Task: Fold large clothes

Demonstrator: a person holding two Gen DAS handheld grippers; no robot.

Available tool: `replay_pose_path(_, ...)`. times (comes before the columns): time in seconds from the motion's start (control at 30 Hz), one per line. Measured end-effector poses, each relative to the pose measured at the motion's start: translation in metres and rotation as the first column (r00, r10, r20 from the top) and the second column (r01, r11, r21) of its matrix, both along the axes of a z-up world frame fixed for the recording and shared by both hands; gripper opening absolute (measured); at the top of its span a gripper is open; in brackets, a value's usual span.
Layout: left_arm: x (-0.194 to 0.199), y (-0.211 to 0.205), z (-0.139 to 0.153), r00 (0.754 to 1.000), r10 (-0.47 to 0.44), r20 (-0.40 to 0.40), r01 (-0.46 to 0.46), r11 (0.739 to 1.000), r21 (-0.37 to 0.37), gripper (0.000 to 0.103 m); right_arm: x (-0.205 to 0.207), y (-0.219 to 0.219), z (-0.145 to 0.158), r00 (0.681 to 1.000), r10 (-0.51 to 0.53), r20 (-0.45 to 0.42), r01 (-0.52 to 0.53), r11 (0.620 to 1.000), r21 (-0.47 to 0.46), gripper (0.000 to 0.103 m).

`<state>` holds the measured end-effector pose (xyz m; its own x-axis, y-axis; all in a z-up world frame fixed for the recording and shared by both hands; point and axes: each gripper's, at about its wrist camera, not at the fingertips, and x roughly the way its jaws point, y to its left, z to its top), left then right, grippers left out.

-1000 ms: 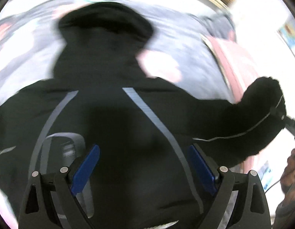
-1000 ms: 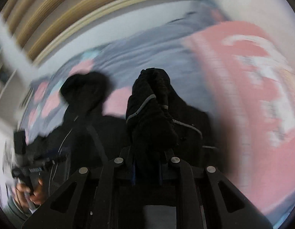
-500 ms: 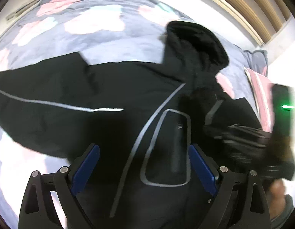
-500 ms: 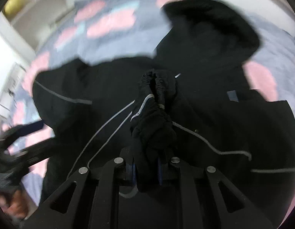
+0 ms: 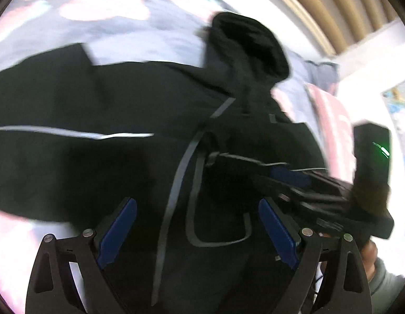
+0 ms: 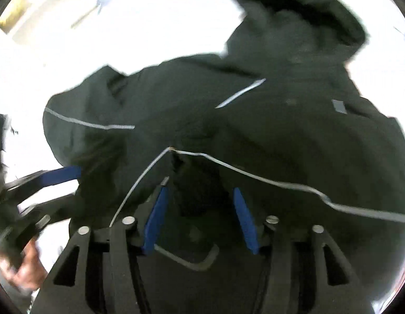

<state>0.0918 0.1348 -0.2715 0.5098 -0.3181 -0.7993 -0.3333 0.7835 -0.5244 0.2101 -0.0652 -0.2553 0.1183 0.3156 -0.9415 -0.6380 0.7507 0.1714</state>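
My left gripper (image 5: 197, 231) hangs wide open above the black jacket (image 5: 103, 110). My right gripper (image 6: 201, 216) is parted too, jacket cuff (image 6: 192, 183) loose between its fingers.

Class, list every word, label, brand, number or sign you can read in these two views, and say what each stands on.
None can be read.
Grey patch on the black hooded jacket: blank or blurred.
Colourful wall poster: too blurred.
Green light on the black device: no characters.
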Motion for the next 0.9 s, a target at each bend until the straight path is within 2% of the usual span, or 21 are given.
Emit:
replay_pose_path(0.1, 0.029, -0.012, -0.019, 0.999, -0.036, 0.009, 0.036, 0.998, -0.056, 0.094, 0.003, -0.057, 0.007, 0.996, -0.089, 0.024, 0.09, 0.995, -0.042, 0.061)
replay_pose_path(0.23, 0.062, -0.024, -0.046, 0.999, -0.042, -0.017, 0.041, 0.995, -0.091, 0.094, -0.001, -0.097, 0.006, 0.982, -0.187, 0.0, 0.186, 0.979, -0.081, 0.062)
replay_pose_path(0.27, 0.067, -0.027, -0.05, 0.999, -0.041, -0.023, 0.038, 0.995, -0.093, 0.086, -0.001, -0.108, 0.004, 0.978, -0.207, -0.009, 0.205, 0.975, -0.091, 0.062)
replay_pose_path(0.3, 0.077, -0.033, -0.057, 0.998, -0.049, -0.037, 0.045, 0.994, -0.095, 0.071, -0.01, -0.108, 0.003, 0.977, -0.214, -0.005, 0.212, 0.973, -0.095, 0.062)
replay_pose_path(0.33, 0.081, -0.035, -0.061, 0.997, -0.061, -0.047, 0.056, 0.994, -0.095, 0.03, -0.011, -0.113, 0.005, 0.975, -0.222, 0.006, 0.222, 0.97, -0.1, 0.062)
replay_pose_path(0.37, 0.088, -0.041, -0.065, 0.994, -0.078, -0.083, 0.073, 0.996, -0.06, 0.021, -0.013, -0.113, 0.01, 0.974, -0.227, 0.023, 0.228, 0.969, -0.099, 0.062)
replay_pose_path(0.4, 0.092, -0.042, -0.062, 0.993, -0.084, -0.08, 0.081, 0.996, -0.041, 0.02, -0.011, -0.114, 0.012, 0.973, -0.229, 0.037, 0.232, 0.968, -0.097, 0.062)
replay_pose_path(0.5, 0.076, -0.027, -0.019, 0.997, -0.047, 0.059, 0.049, 0.999, -0.024, 0.018, -0.003, -0.123, 0.033, 0.961, -0.25, 0.122, 0.26, 0.963, -0.075, 0.063)
replay_pose_path(0.53, 0.067, -0.018, -0.004, 0.995, -0.027, 0.091, 0.028, 0.999, -0.016, 0.018, -0.001, -0.13, 0.04, 0.957, -0.259, 0.133, 0.269, 0.961, -0.069, 0.069)
replay_pose_path(0.57, 0.058, -0.007, 0.007, 0.994, -0.009, 0.105, 0.008, 1.0, 0.007, 0.018, 0.007, -0.135, 0.042, 0.949, -0.279, 0.146, 0.29, 0.955, -0.059, 0.075)
replay_pose_path(0.63, 0.043, 0.012, 0.015, 0.994, 0.013, 0.107, -0.016, 0.999, 0.028, 0.019, 0.021, -0.142, 0.035, 0.94, -0.302, 0.158, 0.315, 0.947, -0.062, 0.075)
replay_pose_path(0.7, 0.03, 0.034, 0.001, 0.999, 0.02, 0.051, -0.019, 1.0, -0.009, 0.022, 0.034, -0.138, 0.016, 0.933, -0.322, 0.162, 0.34, 0.935, -0.098, 0.075)
replay_pose_path(0.77, 0.023, 0.044, -0.03, 0.998, 0.015, -0.067, -0.017, 1.0, -0.022, 0.024, 0.05, -0.132, -0.023, 0.933, -0.341, 0.115, 0.356, 0.922, -0.153, 0.072)
replay_pose_path(0.83, 0.02, 0.039, -0.059, 0.988, -0.004, -0.153, 0.006, 1.0, 0.014, 0.026, 0.056, -0.134, -0.056, 0.934, -0.353, 0.062, 0.358, 0.908, -0.217, 0.072)
replay_pose_path(0.87, 0.019, 0.036, -0.066, 0.986, -0.014, -0.164, 0.018, 1.0, 0.024, 0.027, 0.057, -0.132, -0.079, 0.939, -0.343, 0.039, 0.34, 0.9, -0.273, 0.072)
replay_pose_path(0.9, 0.017, 0.034, -0.075, 0.986, -0.025, -0.167, 0.028, 0.999, 0.016, 0.028, 0.056, -0.131, -0.084, 0.941, -0.333, 0.053, 0.334, 0.901, -0.278, 0.073)
